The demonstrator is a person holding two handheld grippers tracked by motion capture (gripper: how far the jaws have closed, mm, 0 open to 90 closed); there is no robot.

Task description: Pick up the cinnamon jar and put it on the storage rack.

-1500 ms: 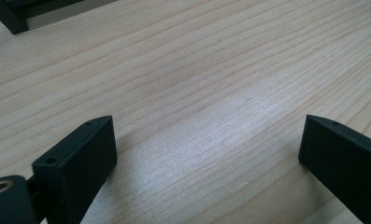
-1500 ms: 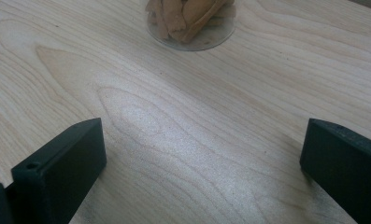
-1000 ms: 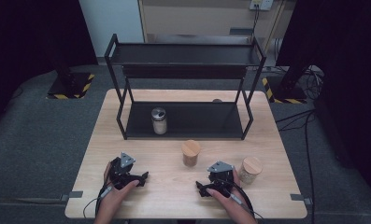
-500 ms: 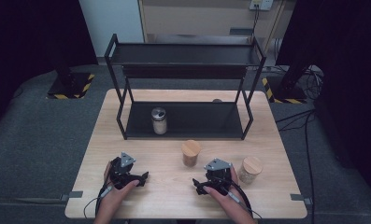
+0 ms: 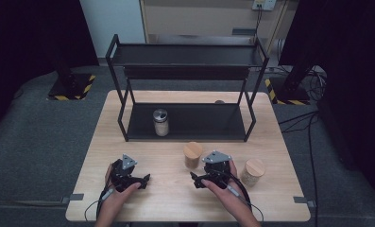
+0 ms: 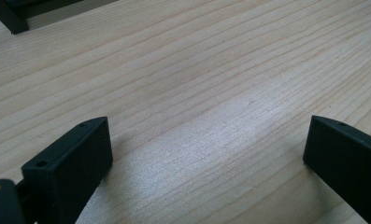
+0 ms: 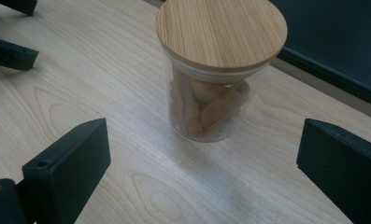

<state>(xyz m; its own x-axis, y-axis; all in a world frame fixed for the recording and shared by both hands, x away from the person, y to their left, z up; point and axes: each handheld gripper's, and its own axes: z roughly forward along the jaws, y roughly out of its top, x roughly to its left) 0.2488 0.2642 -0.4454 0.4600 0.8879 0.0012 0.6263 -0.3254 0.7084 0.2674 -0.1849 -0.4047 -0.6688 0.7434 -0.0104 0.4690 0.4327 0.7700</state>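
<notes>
A glass jar with a round wooden lid [image 5: 192, 155] stands on the table in front of the rack, with brown sticks inside [image 7: 206, 105]. My right gripper [image 5: 195, 179] is just right of it and open; the jar [image 7: 220, 70] stands a little beyond the jaws, not between them. Its jaws have just been closing slightly with nothing between them. To the left, my left gripper [image 5: 146, 179] rests low over the table. It is open over bare wood [image 6: 206, 140].
A second wooden-lidded jar [image 5: 252, 171] stands right of my right hand. A black two-tier rack [image 5: 190, 71] spans the back of the table [image 5: 166, 208], and a metal-lidded jar [image 5: 161, 122] stands on its lower shelf.
My right gripper has lifted a little and shifted slightly toward the middle jar. The left gripper and the jars have not moved.
</notes>
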